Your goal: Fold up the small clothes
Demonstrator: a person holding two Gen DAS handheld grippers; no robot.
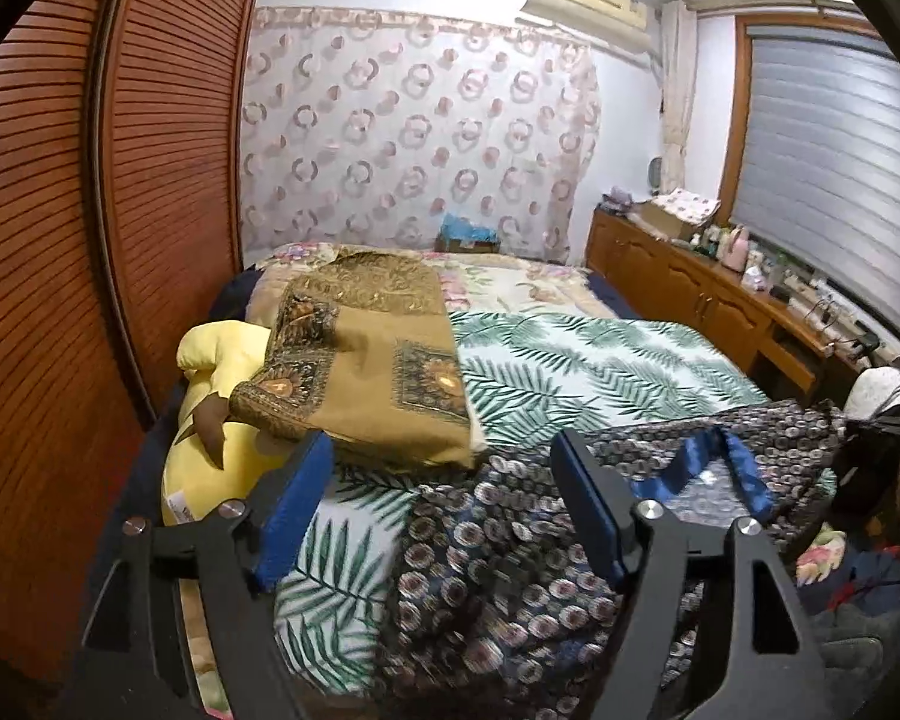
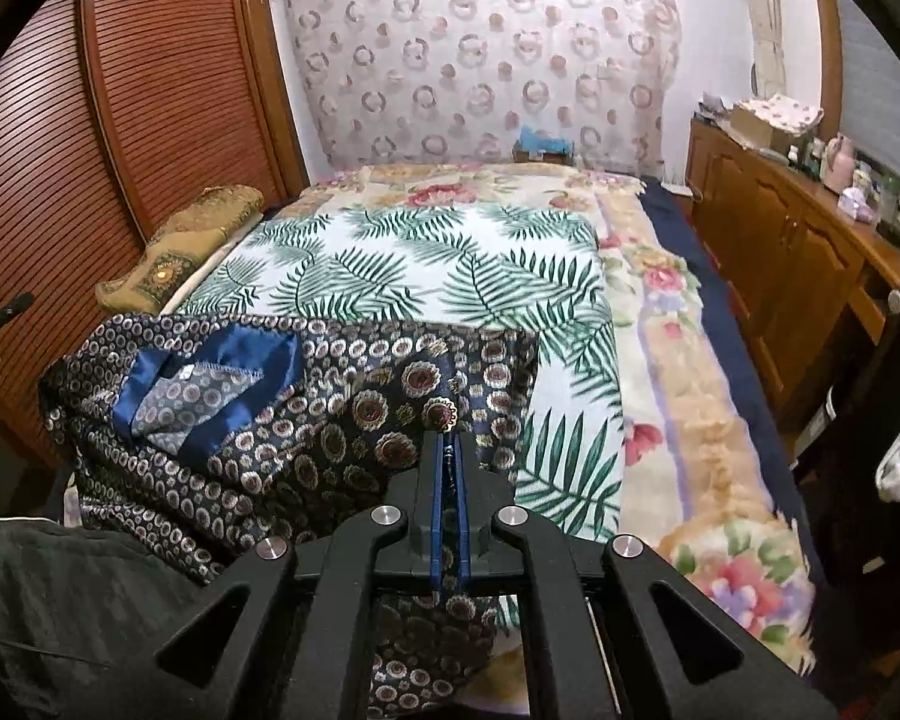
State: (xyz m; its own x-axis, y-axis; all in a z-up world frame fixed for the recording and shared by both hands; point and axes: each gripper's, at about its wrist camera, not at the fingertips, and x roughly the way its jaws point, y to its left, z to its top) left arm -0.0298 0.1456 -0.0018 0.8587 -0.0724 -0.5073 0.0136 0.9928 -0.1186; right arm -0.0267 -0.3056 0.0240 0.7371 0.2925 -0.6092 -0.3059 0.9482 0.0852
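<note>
A dark blue garment with a round medallion print [image 1: 510, 570] [image 2: 306, 414] and a shiny blue neckline band [image 2: 222, 360] lies crumpled at the near end of the bed. My left gripper [image 1: 444, 450] stands open just above its left part, blue pads wide apart and nothing pinched between them. In the right wrist view my right gripper [image 2: 448, 441] is shut on an edge of the garment, with printed cloth caught between its blue pads and hanging below them.
The garment rests on a palm-leaf sheet [image 2: 426, 270] over a floral blanket [image 2: 696, 396]. A folded ochre patterned cloth [image 1: 378, 372] and a yellow plush pillow [image 1: 210, 420] lie at the left. Louvred wooden doors [image 1: 60, 240] flank the left, a wooden cabinet [image 2: 780, 252] the right.
</note>
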